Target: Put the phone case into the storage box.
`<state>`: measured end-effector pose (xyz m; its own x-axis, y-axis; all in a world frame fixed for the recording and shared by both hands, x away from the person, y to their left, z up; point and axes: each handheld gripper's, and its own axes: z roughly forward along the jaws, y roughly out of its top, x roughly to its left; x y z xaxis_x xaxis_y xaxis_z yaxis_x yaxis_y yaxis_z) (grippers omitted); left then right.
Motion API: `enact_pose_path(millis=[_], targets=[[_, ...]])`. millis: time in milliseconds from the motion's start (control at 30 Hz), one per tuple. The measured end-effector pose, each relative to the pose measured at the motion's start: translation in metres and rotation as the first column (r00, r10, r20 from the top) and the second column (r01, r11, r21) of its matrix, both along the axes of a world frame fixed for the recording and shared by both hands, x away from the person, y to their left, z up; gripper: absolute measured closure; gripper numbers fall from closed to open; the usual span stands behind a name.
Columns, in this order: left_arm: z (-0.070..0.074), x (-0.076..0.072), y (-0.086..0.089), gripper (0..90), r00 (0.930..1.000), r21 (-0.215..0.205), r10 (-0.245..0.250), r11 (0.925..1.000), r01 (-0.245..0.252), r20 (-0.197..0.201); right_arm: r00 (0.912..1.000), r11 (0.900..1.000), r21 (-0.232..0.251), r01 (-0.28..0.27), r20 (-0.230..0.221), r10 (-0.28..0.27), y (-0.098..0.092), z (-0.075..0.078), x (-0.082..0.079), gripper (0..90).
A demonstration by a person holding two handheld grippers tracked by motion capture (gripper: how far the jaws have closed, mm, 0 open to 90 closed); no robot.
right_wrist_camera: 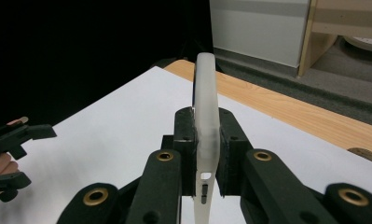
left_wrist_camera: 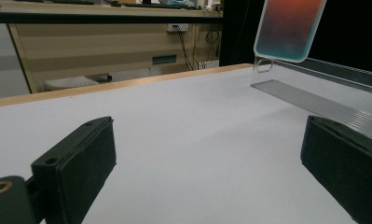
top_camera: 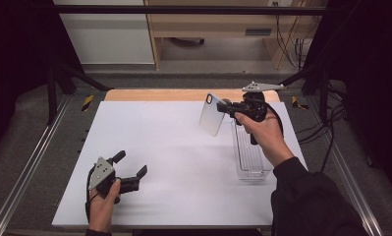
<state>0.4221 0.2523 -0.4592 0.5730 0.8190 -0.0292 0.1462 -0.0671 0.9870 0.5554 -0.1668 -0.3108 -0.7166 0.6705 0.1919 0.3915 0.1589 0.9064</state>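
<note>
A translucent phone case (top_camera: 212, 115) hangs in the air above the white table top (top_camera: 174, 162), at the right rear. My right gripper (top_camera: 227, 108) is shut on its edge, and in the right gripper view the pads (right_wrist_camera: 186, 140) press both sides of the frosted case (right_wrist_camera: 206, 116), seen edge-on. From the left gripper view the case (left_wrist_camera: 288, 28) shows an orange-to-teal inner face, up at the top right. My left gripper (top_camera: 130, 166) rests low at the front left of the table, open, with nothing between its fingers (left_wrist_camera: 76, 163).
A clear plastic tray (top_camera: 250, 152) lies on the table's right side, under the right hand. A wooden strip (top_camera: 183, 95) edges the table's back. Black frame bars and cables stand at the right, and a cabinet (top_camera: 208, 29) beyond.
</note>
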Motion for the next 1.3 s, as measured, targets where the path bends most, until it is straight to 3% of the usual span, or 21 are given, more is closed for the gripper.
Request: enact_pose_path(millis=[767,1300], targets=[[0.000,0.002,0.008,2.3,0.9999,-0.040,0.011,0.9992,-0.010,0.011,0.9981,0.998,-0.012,0.056,0.024,-0.056,-0.022,0.027,0.033,81.1],[-0.001,0.003,0.008,2.3,0.9999,-0.047,0.011,0.9988,-0.011,0.007,0.9941,0.994,-0.041,0.098,0.051,-0.096,-0.046,0.030,0.042,81.1]])
